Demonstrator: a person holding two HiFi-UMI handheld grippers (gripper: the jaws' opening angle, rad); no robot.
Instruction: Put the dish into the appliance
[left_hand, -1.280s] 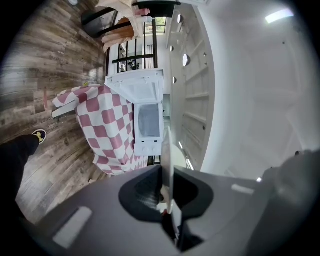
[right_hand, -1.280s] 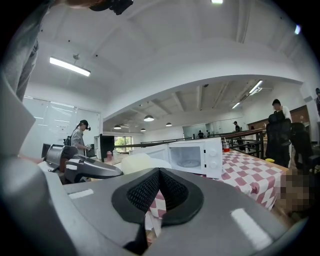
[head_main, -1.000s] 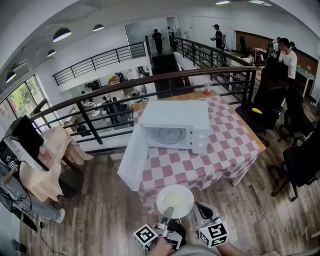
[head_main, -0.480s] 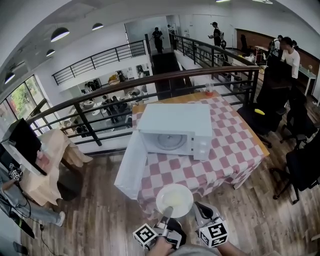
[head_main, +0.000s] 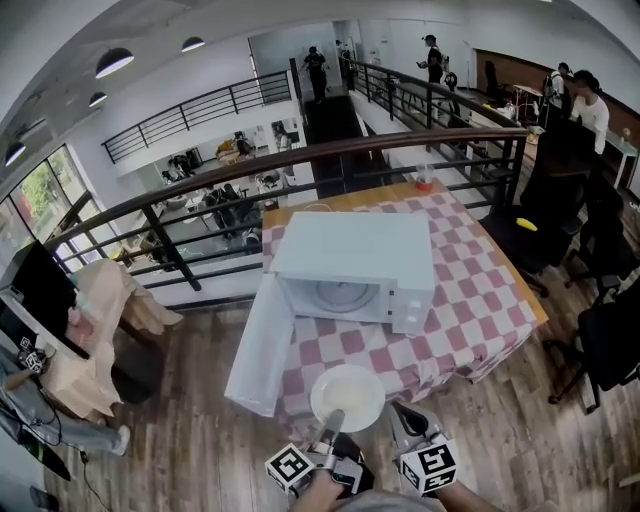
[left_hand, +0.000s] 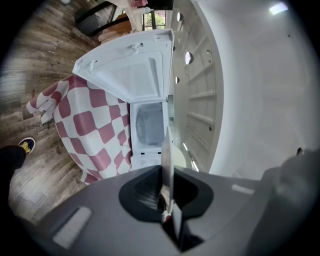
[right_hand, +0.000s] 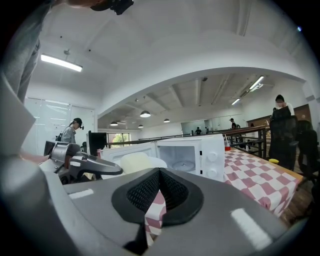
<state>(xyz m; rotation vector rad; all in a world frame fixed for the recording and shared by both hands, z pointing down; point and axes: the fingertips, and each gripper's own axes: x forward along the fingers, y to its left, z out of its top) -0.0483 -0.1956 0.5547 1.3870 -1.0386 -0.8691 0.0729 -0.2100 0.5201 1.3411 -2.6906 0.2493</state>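
nearing the open microwave (head_main: 352, 265) since a second ago: left gripper (head_main: 332, 420) fingers pinch the plate (head_main: 347, 393) rim, right gripper (head_main: 399, 411) fingers pressed together, empty; insertion looks next.

Counts around one checked surface (head_main: 480, 290)
One white microwave (head_main: 350, 262) with one open door (head_main: 262, 345), one pale plate (head_main: 347, 396), one cup (head_main: 425, 183) of red drink, and two tools: the left tool (head_main: 333, 422) and the right tool (head_main: 402, 413).
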